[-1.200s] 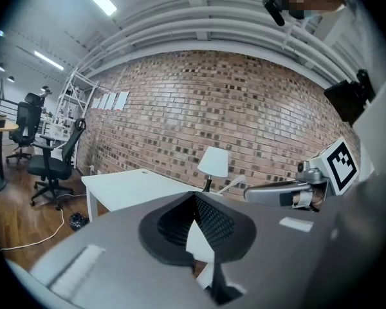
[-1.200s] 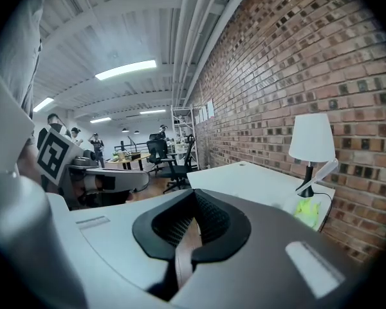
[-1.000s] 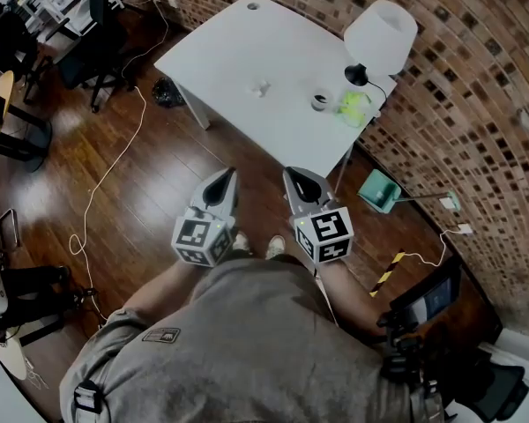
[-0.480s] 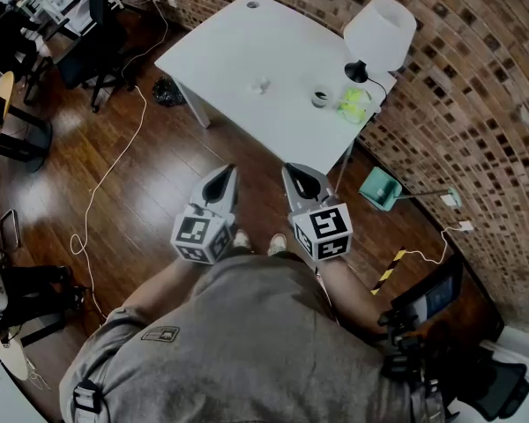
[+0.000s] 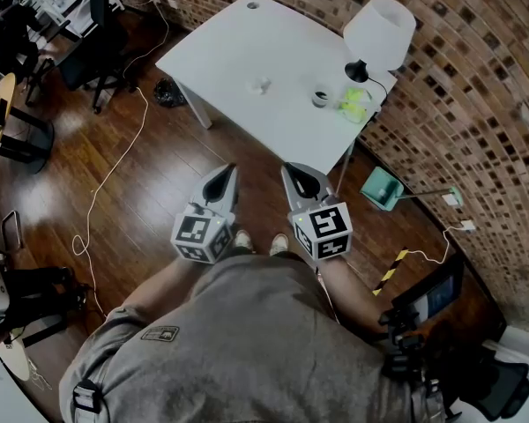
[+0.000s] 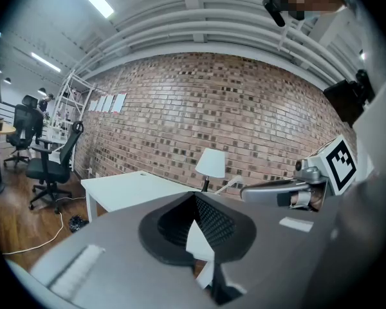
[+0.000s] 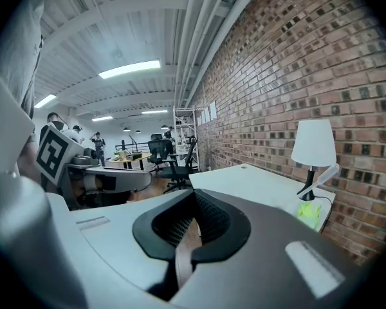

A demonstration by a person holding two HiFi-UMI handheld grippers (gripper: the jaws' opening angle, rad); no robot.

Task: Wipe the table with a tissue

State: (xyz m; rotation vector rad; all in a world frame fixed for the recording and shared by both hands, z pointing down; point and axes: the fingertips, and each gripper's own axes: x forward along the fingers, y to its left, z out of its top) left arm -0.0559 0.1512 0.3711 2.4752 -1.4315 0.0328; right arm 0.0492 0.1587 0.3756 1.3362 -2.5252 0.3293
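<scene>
A dark wooden floor (image 5: 141, 201) was seen from steeply above, bounded from twelve to four o'clock by a curving brick wall (image 5: 476, 104). A white table (image 5: 238, 51) was set at twelve o'clock, one edge close to the wall. The person's grey shirt (image 5: 247, 342) filled the six o'clock part of the head view. A black office chair (image 5: 88, 55) was placed at ten o'clock, well apart from the table. A lamp with a white shade (image 5: 381, 32) was stood on the table's two o'clock corner. The left gripper (image 5: 227, 173) and the right gripper (image 5: 291, 171) were held side by side at the centre, above the floor, pointed toward twelve o'clock and well short of the table's near edge. In the left gripper view, the left gripper's (image 6: 194, 197) jaws were brought together at the tips with nothing between them. In the right gripper view, the right gripper's (image 7: 194, 193) jaws were likewise pressed together and empty. A teal bin (image 5: 381, 189) was set on the floor at three o'clock, near the wall. A bright green item (image 5: 354, 104) and a small round container (image 5: 319, 100) were placed just beside the lamp's base. The tissue (image 5: 263, 85), small, white and crumpled, was left near the table's middle, at nine o'clock from that container, touched by neither gripper.
</scene>
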